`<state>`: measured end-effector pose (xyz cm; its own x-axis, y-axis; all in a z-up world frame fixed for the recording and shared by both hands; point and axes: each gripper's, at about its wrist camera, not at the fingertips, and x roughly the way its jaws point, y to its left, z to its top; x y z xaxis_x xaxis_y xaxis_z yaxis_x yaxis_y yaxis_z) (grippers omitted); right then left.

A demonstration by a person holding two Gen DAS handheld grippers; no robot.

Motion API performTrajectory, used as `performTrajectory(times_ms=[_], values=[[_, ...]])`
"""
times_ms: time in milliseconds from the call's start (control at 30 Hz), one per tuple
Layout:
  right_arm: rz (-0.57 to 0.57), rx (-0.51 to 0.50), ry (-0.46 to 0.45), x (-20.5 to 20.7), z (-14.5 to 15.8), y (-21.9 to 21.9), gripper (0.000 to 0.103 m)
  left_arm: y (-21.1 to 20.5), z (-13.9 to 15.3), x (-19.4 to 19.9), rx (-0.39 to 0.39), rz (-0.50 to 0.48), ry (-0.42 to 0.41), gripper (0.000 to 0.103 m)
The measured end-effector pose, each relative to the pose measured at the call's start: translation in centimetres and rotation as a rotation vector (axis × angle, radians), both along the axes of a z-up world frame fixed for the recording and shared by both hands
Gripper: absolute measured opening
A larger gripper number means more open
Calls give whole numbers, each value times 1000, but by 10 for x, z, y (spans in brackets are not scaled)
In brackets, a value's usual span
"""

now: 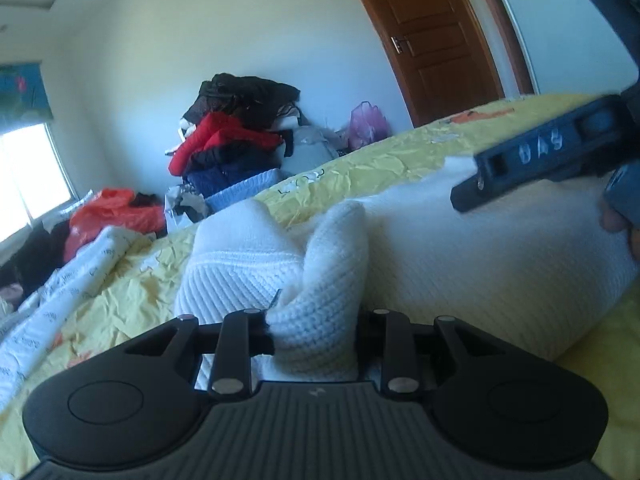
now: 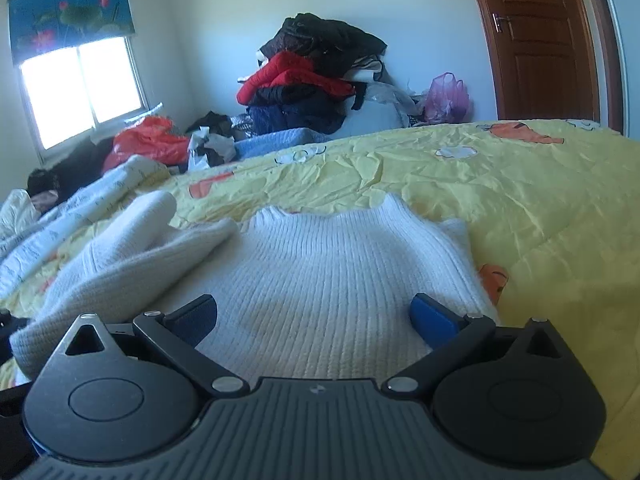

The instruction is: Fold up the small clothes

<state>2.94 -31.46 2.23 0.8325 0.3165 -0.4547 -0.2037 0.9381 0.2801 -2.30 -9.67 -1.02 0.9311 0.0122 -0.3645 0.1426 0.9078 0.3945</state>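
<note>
A white knit sweater (image 2: 328,264) lies on the yellow bedspread (image 2: 540,208). Its sleeve (image 2: 132,248) is folded across its left side. My left gripper (image 1: 316,332) is shut on a bunched fold of the white sweater (image 1: 332,264) and holds it up off the bed. My right gripper (image 2: 314,316) is open, its blue-padded fingers (image 2: 434,318) spread just above the sweater's body. The right gripper also shows in the left wrist view (image 1: 552,152), at the right above the sweater.
A pile of dark and red clothes (image 2: 316,80) stands against the far wall. An orange plastic bag (image 2: 152,144) and a pink bag (image 2: 446,96) lie beyond the bed. A white printed quilt (image 2: 80,208) lies at the left. A wooden door (image 2: 548,40) is at the right.
</note>
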Motion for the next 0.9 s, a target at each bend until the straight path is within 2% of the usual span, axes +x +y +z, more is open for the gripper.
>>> performTrajectory(times_ms=[100,167,233,300,400,500,533,633,667,700,733,767,833,900], values=[[19,120,41,5,21,-2,102,1,0,0,-16,0,1,28],[123,258,66,16,40,0,102,0,0,-1,-22,2,1,28],[215,317,139,37,50,12,102,1,1,0,-38,0,3,28],[294,322,249,67,51,33,101,6,1,2,-57,-3,5,28],[343,275,333,102,49,66,98,10,1,3,-89,-3,6,28],[391,291,447,133,36,96,96,13,2,4,-112,-2,6,28],[378,305,474,141,32,104,96,14,3,4,-119,-2,6,28],[387,335,478,148,31,122,95,18,3,6,-139,-2,7,28],[395,338,475,150,32,127,92,19,3,6,-144,-2,7,28],[403,335,465,150,30,131,76,19,4,6,-149,2,6,28],[411,316,452,149,28,134,31,20,4,6,-154,5,5,28],[420,267,447,149,27,138,31,20,4,5,-156,4,5,28],[456,232,403,142,30,137,31,15,5,0,-123,-1,-3,28],[469,210,370,135,37,130,31,11,9,-5,-122,-5,-10,29]])
